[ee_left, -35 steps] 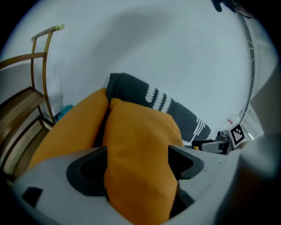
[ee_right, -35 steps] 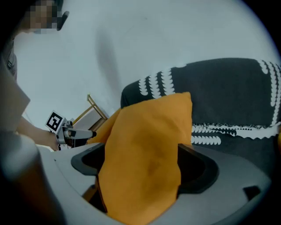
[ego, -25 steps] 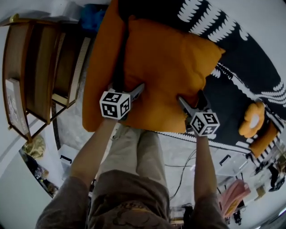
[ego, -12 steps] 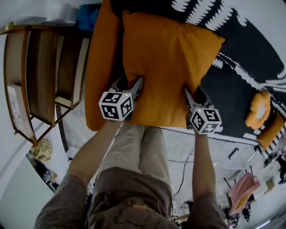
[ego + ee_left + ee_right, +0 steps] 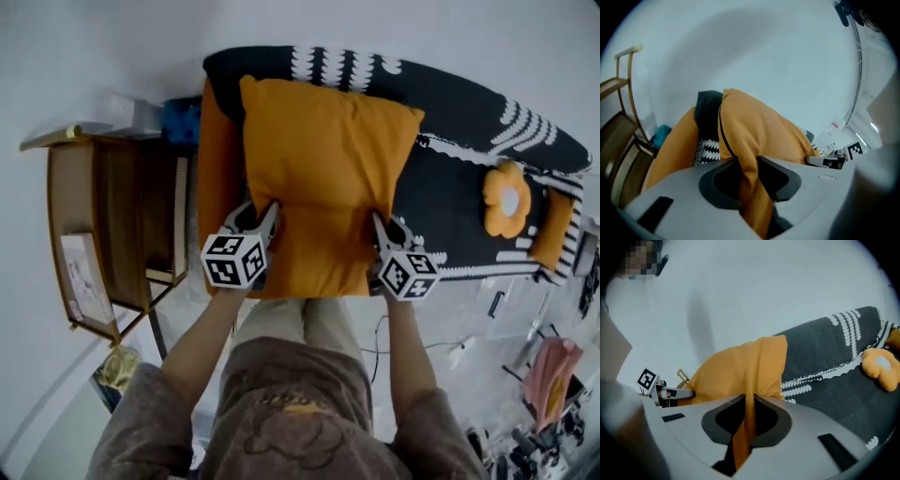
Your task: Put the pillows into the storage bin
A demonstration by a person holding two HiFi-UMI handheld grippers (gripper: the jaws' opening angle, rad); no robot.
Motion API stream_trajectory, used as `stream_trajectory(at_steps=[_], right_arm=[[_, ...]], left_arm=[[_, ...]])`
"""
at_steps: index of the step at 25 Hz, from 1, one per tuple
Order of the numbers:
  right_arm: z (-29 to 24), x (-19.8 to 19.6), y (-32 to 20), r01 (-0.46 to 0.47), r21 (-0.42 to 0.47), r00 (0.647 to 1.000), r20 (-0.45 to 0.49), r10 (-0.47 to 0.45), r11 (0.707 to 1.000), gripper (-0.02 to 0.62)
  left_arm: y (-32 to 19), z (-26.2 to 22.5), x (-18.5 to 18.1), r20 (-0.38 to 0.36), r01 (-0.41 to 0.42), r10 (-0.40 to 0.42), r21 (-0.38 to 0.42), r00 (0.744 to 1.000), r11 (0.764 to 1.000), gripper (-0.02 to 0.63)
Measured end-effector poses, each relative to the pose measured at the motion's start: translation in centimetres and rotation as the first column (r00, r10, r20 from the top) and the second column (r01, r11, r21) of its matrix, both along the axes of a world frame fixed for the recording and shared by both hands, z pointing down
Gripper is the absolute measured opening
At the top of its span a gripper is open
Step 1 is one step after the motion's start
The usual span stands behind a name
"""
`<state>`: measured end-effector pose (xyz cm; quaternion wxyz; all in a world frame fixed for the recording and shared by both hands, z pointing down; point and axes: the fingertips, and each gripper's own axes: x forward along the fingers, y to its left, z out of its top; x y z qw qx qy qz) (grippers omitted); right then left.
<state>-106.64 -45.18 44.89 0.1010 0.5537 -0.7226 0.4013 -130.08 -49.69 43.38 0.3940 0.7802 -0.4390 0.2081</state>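
A big orange pillow [image 5: 323, 169] is held up in front of the black sofa [image 5: 469, 112] by its near edge. My left gripper [image 5: 258, 217] pinches the lower left edge; its jaws are still closing, with a fold of orange fabric [image 5: 750, 154] pressed between them [image 5: 748, 172]. At the lower right edge my right gripper [image 5: 384, 230] does the same, its jaws closing tight on a thin fold of the pillow [image 5: 740, 366] between the pads [image 5: 749, 414]. A second orange pillow [image 5: 216, 178] lies behind, at the sofa's left end. No storage bin shows.
A flower-shaped orange cushion [image 5: 507, 199] and another orange cushion [image 5: 553, 232] lie at the sofa's right end. A wooden shelf unit [image 5: 112, 234] stands left of the sofa, with a blue object [image 5: 180, 120] behind it. Cables and clutter cover the floor [image 5: 487, 328] at right.
Both grippers' jaws have closed onto the near edge of the big pillow. The pillow now sits smaller and farther in the head view, with more of the sofa showing.
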Motion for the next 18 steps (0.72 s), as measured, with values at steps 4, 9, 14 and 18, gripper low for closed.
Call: stream_trajectory(at_steps=[4,9,14,18], right_arm=[[-7.3,3.0,2.9,-0.116,0.022,0.993,-0.009,0.116,0.993,0.028],[-15.4,7.6,8.7,-0.256,0.091,0.965,-0.039,0.261,0.962,0.025],[-20.7,13.7,16.7,-0.419,0.143,0.903,-0.041,0.428,0.897,0.021],[-22.8,18.2,24.5,-0.579,0.188,0.801,-0.045,0.596,0.793,0.018]], left_arm=[[-0.3,-7.6,3.8,-0.002,-0.151,0.152,0.071,0.988,0.986,0.117],[1.6,-15.3,10.1,-0.049,-0.329,0.338,0.144,0.94,0.933,0.115],[6.3,-19.7,18.3,-0.081,-0.476,0.495,0.182,0.865,0.86,0.112],[11.0,-21.3,25.6,-0.101,-0.6,0.627,0.208,0.772,0.772,0.11]])
